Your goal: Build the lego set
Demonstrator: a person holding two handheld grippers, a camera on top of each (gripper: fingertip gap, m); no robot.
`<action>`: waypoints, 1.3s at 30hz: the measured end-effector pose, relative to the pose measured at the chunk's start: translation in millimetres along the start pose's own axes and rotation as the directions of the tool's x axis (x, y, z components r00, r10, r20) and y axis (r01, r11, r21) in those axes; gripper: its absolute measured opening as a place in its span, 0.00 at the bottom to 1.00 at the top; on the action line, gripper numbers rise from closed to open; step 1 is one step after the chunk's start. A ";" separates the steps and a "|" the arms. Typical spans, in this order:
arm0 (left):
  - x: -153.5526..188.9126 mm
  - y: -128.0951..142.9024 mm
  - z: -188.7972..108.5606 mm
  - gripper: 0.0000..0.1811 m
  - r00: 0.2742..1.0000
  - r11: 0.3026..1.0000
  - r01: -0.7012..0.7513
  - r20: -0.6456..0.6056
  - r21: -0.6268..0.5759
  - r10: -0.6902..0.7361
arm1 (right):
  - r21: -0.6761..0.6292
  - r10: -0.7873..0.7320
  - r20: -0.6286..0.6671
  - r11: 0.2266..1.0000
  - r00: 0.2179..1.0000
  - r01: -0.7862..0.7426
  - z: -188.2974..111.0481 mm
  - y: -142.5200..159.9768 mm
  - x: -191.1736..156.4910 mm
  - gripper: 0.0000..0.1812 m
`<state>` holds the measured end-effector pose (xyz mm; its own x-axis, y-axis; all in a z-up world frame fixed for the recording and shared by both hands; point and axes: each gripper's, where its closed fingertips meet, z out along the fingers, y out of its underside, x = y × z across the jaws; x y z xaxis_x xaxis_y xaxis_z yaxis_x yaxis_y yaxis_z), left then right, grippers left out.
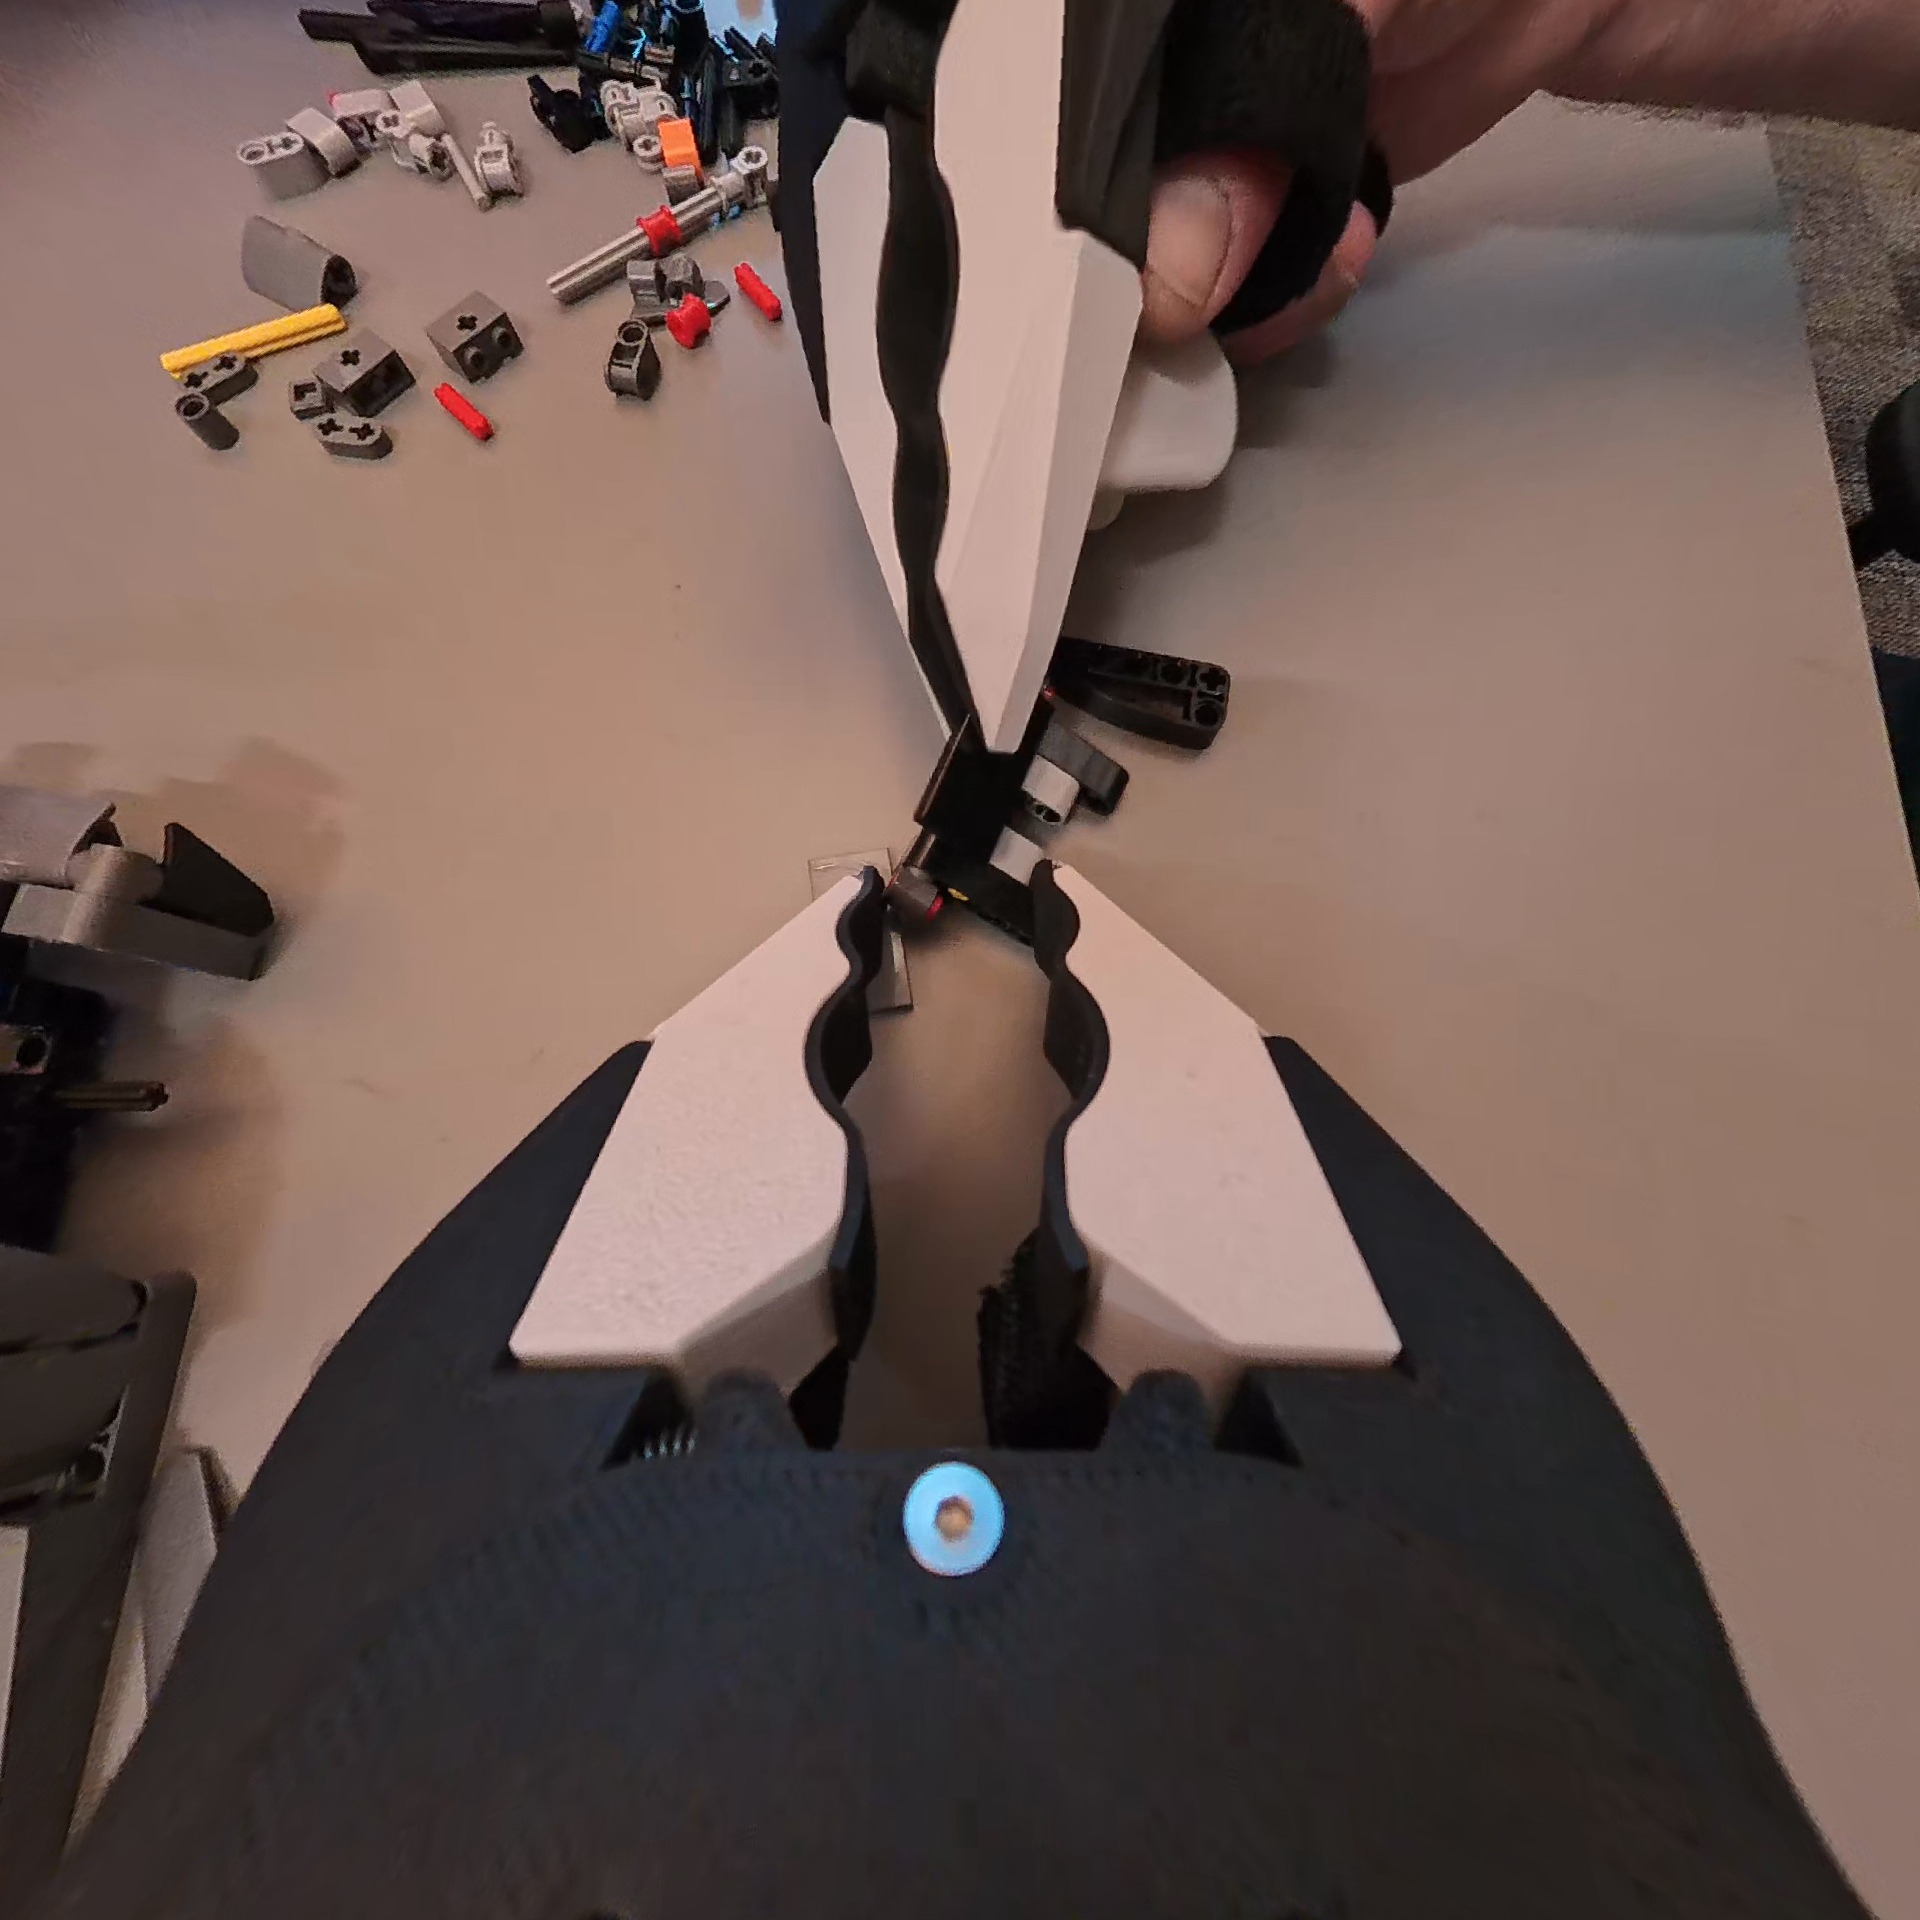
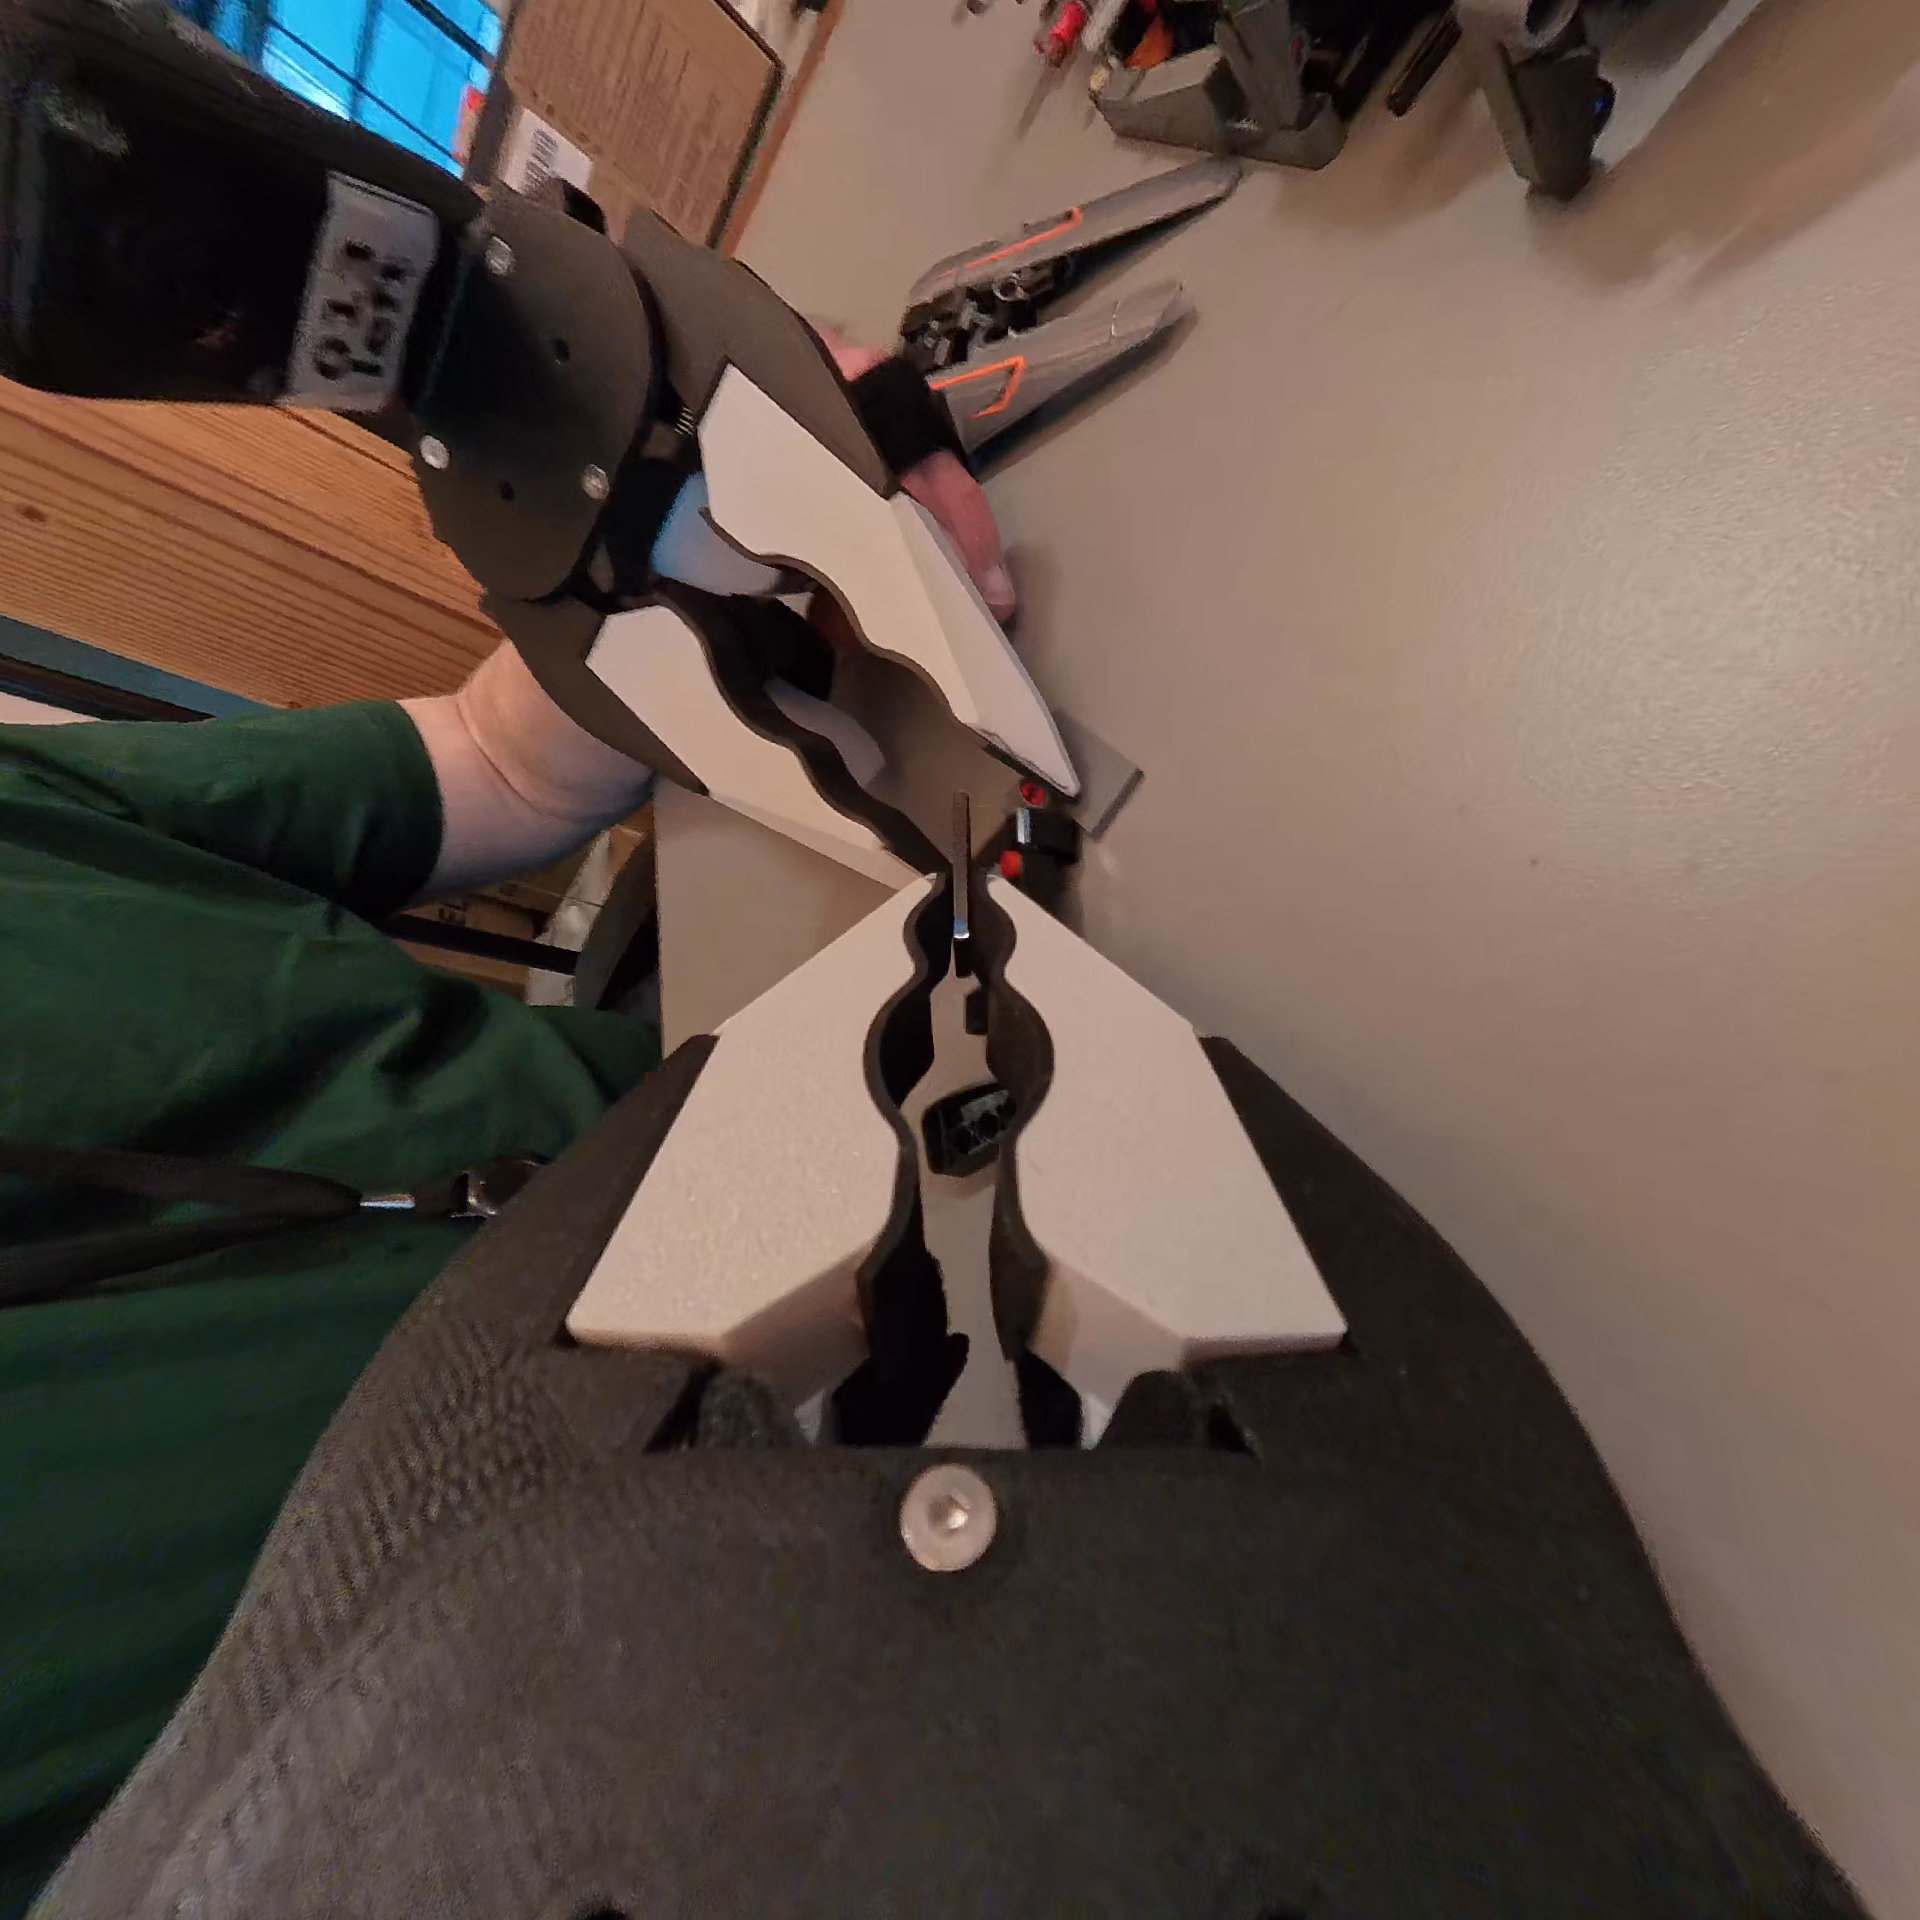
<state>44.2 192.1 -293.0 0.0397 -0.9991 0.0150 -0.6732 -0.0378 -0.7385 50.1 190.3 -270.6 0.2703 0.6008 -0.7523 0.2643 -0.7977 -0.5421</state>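
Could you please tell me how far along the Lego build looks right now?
Done: grey-and-orange built sections lie finished on the table. In hand: the left gripper grips a small black subassembly while the right gripper pinches a thin black piece against it. Left: many loose pieces remain unused.

A small black-and-grey lego assembly (image 1: 971,831) with red pins, tilted just above the table (image 1: 1455,935), near a black beam (image 1: 1153,691)

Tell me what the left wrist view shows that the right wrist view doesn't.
Left wrist view only: loose parts scattered far left, with a yellow axle. Right wrist view only: a green sleeve and grey-orange panels on the table. Both: the small black-grey assembly gripped between both sets of jaws, left gripper and right gripper.
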 end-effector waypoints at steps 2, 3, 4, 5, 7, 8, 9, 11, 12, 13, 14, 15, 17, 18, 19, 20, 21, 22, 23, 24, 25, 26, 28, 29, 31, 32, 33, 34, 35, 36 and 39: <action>0.0 0.0 -0.1 0.14 1.000 1.000 0.001 0.000 0.001 -0.001 | 0.006 0.008 -0.021 1.000 1.000 -0.008 -0.3 -0.9 3.5 0.00; -0.2 0.0 -0.1 0.14 1.000 1.000 0.002 0.000 0.001 -0.002 | 0.005 0.008 -0.038 1.000 0.999 -0.008 0.0 -0.6 5.7 0.00; -0.7 0.0 0.0 0.14 1.000 1.000 0.003 0.004 0.001 -0.003 | 0.005 0.009 -0.049 1.000 0.999 -0.009 0.2 -0.5 7.0 0.00; -1.0 0.0 0.1 0.15 1.000 1.000 0.003 0.007 0.000 -0.003 | 0.005 0.011 -0.057 1.000 0.998 -0.011 0.3 -0.4 8.0 0.00; -2.3 -0.1 0.5 0.15 1.000 1.000 0.004 0.016 0.001 -0.004 | 0.013 0.015 -0.068 1.000 0.998 -0.014 -0.6 -0.9 9.6 0.00; -2.4 -0.2 0.6 0.15 1.000 1.000 0.001 0.018 0.000 -0.001 | 0.015 0.014 -0.072 1.000 0.997 -0.013 -0.8 -0.7 10.0 0.00; -2.4 -0.2 0.7 0.15 1.000 1.000 0.000 0.020 0.000 0.000 | 0.016 0.014 -0.075 1.000 0.997 -0.013 -0.9 -0.7 10.3 0.01; -2.4 -0.3 0.7 0.15 1.000 1.000 0.000 0.020 0.000 0.000 | 0.015 0.016 -0.085 1.000 0.996 -0.015 -1.0 -0.6 11.7 0.01; -2.5 -0.3 0.8 0.15 1.000 1.000 -0.001 0.021 -0.001 0.001 | 0.015 0.022 -0.081 1.000 0.996 -0.021 -1.1 -0.6 11.7 0.01; -2.5 -0.2 0.9 0.15 1.000 1.000 -0.002 0.023 -0.001 0.003 | 0.016 0.027 -0.079 1.000 0.997 -0.026 -1.2 -0.8 11.8 0.01; -2.5 -0.3 1.0 0.15 1.000 1.000 -0.003 0.024 -0.001 0.003 | 0.017 0.030 -0.080 0.999 0.996 -0.029 -1.1 -0.9 12.2 0.01; -2.5 -0.2 0.9 0.15 1.000 1.000 -0.002 0.023 -0.001 0.002 | 0.018 0.032 -0.082 0.999 0.996 -0.030 -1.2 -1.0 12.5 0.01; -3.1 -0.6 1.3 0.15 1.000 1.000 -0.004 0.028 0.000 0.004 | 0.027 0.024 -0.099 0.999 0.995 -0.021 -1.9 -1.5 13.4 0.01; -3.1 -0.7 1.4 0.15 1.000 1.000 -0.006 0.030 -0.001 0.006 | 0.031 0.017 -0.108 0.999 0.994 -0.013 -2.1 -1.4 13.6 0.01; -3.2 -0.8 1.4 0.15 1.000 1.000 -0.004 0.030 0.000 0.004 | 0.035 0.017 -0.113 0.999 0.993 -0.013 -2.3 -0.9 13.5 0.01; -3.2 -0.8 1.4 0.15 1.000 1.000 -0.004 0.030 0.000 0.004 | 0.038 0.019 -0.116 0.999 0.993 -0.014 -2.7 -0.5 13.6 0.01; -3.2 -0.8 1.5 0.15 1.000 1.000 -0.004 0.030 0.000 0.004 | 0.038 0.021 -0.114 0.999 0.993 -0.017 -2.8 -0.3 13.6 0.01; -3.2 -0.8 1.5 0.15 1.000 1.000 -0.003 0.028 0.000 0.003 | 0.035 0.036 -0.101 0.999 0.994 -0.033 -2.8 -0.2 13.7 0.02; -3.2 -0.8 1.5 0.14 1.000 1.000 -0.002 0.027 -0.001 0.002 | 0.030 0.051 -0.089 0.998 0.995 -0.048 -2.7 -0.4 13.9 0.01; -3.2 -0.8 1.5 0.14 1.000 1.000 -0.001 0.026 0.000 0.001 | 0.026 0.055 -0.084 0.998 0.995 -0.053 -2.6 -0.4 14.0 0.01; -3.3 -0.8 1.5 0.15 1.000 1.000 -0.002 0.027 -0.001 0.002 | 0.026 0.060 -0.082 0.998 0.995 -0.058 -2.6 -0.4 14.1 0.01; -3.2 -0.9 1.5 0.15 1.000 1.000 -0.005 0.029 -0.001 0.005 | 0.028 0.071 -0.078 0.997 0.994 -0.069 -2.6 -0.5 14.2 0.01; -3.3 -0.9 1.4 0.15 1.000 1.000 -0.006 0.029 -0.001 0.006 | 0.028 0.082 -0.073 0.996 0.994 -0.081 -2.2 -0.7 14.4 0.01; -3.2 -0.9 1.5 0.14 1.000 1.000 -0.005 0.028 -0.001 0.005 | 0.027 0.090 -0.069 0.996 0.994 -0.089 -2.1 -1.0 14.6 0.01; -3.3 -1.0 1.6 0.14 1.000 1.000 -0.006 0.028 -0.001 0.006 | 0.024 0.099 -0.066 0.995 0.993 -0.098 -0.5 -1.8 15.1 0.02; -3.3 -0.9 1.7 0.15 1.000 1.000 -0.007 0.029 -0.002 0.007 | 0.021 0.102 -0.068 0.995 0.992 -0.101 0.5 -2.1 15.5 0.02; -3.4 -0.9 1.7 0.15 1.000 1.000 -0.008 0.030 -0.002 0.008 | 0.017 0.108 -0.068 0.994 0.992 -0.107 1.0 -2.1 16.1 0.02; -3.4 -0.9 1.7 0.15 1.000 1.000 -0.008 0.030 -0.002 0.008 | 0.017 0.110 -0.067 0.994 0.992 -0.109 0.9 -2.0 16.1 0.02; -3.4 -1.0 1.7 0.15 0.999 1.000 -0.009 0.031 -0.001 0.009 | 0.017 0.106 -0.068 0.994 0.992 -0.105 0.7 -1.9 16.0 0.02; -3.4 -1.0 1.8 0.15 0.999 1.000 -0.011 0.032 -0.001 0.011 | 0.017 0.106 -0.068 0.994 0.992 -0.105 0.5 -1.7 16.1 0.02; -3.4 -1.3 2.1 0.15 0.999 1.000 -0.013 0.034 -0.001 0.013 | 0.016 0.111 -0.061 0.994 0.992 -0.111 -0.1 -1.7 15.7 0.02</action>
